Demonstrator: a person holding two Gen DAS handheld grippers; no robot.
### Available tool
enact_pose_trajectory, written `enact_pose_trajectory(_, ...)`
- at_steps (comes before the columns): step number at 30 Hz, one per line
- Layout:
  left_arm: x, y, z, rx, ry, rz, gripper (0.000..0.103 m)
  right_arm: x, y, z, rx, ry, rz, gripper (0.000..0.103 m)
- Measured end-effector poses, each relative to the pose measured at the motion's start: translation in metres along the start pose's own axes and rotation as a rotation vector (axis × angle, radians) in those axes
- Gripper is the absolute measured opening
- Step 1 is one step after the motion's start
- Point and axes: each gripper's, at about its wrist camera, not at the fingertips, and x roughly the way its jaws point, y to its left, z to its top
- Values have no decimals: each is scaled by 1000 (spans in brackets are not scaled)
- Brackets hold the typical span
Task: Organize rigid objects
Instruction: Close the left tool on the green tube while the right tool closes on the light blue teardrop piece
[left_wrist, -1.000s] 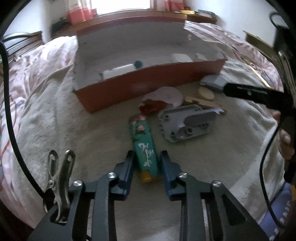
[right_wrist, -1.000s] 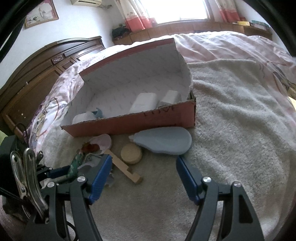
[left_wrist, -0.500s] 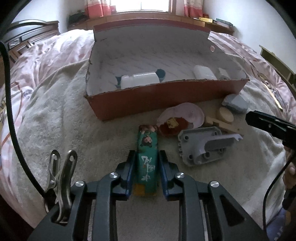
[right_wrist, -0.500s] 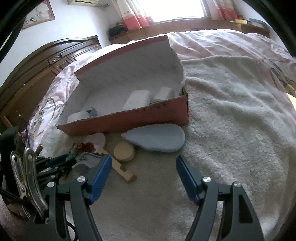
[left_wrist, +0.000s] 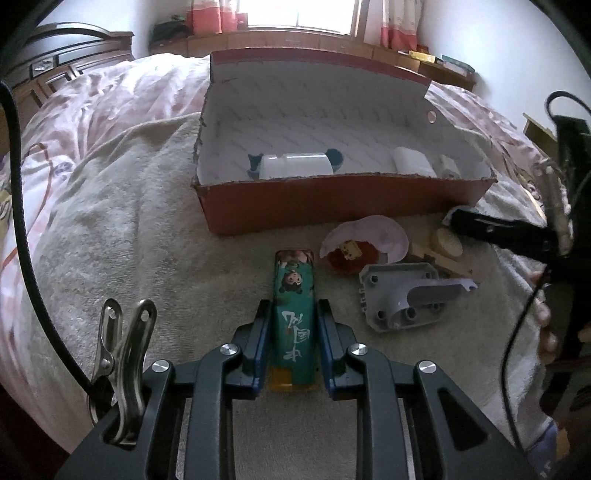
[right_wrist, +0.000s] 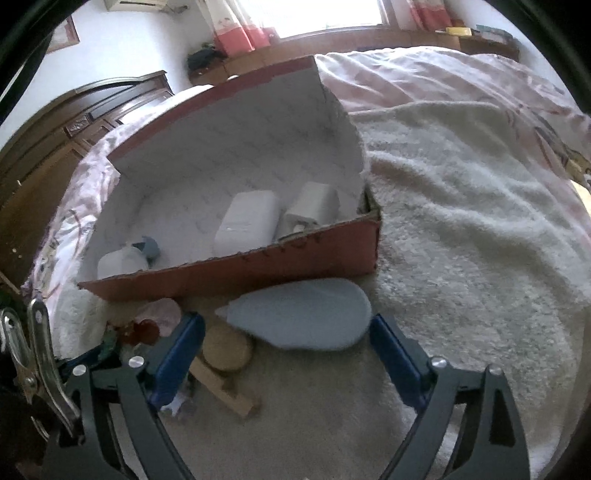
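Observation:
My left gripper (left_wrist: 293, 314) is shut on a long green box (left_wrist: 294, 295) with a cartoon print, held above the cream blanket and pointing at the red cardboard box (left_wrist: 332, 203). My right gripper (right_wrist: 286, 332) is open and empty, just in front of a blue-grey teardrop piece (right_wrist: 306, 317) lying by the red box (right_wrist: 258, 269). The box holds white containers (right_wrist: 247, 218) and a white bottle (left_wrist: 295, 166).
On the blanket lie a grey plastic bracket (left_wrist: 406, 295), a pink shell dish with a red toy (left_wrist: 365, 240), a round wooden disc (right_wrist: 227, 347) and a wooden stick (right_wrist: 225, 391). The right gripper's arm (left_wrist: 498, 229) reaches in at the left view's right side.
My left gripper closed on the green box and lifted it toward the red box. My right gripper moved forward, nearer the blue-grey piece, and stayed open.

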Motion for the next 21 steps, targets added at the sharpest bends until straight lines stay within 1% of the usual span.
enact_pose_trajectory(2,-2,0,0,-5,-8,-6,24,4,7,0,-27,-6,-24,99)
enact_pose_trajectory(4,-3,0,1,-7,-13,-10,24,8,14,-1,-65,-8,-71,99)
enact_pose_trajectory(7,-4,0,1,-9,-18,-12,24,10,21,-4,-97,-11,-106,99)
enact_pose_trajectory(9,-5,0,1,-11,-22,-13,24,8,20,-5,-95,-18,-107,96)
enact_pose_trajectory(13,-8,0,2,-16,-30,-19,24,1,14,-5,-76,-36,-104,79)
enact_pose_trajectory(21,-17,-2,4,-17,-56,-27,24,-7,2,-10,-48,-42,-65,79)
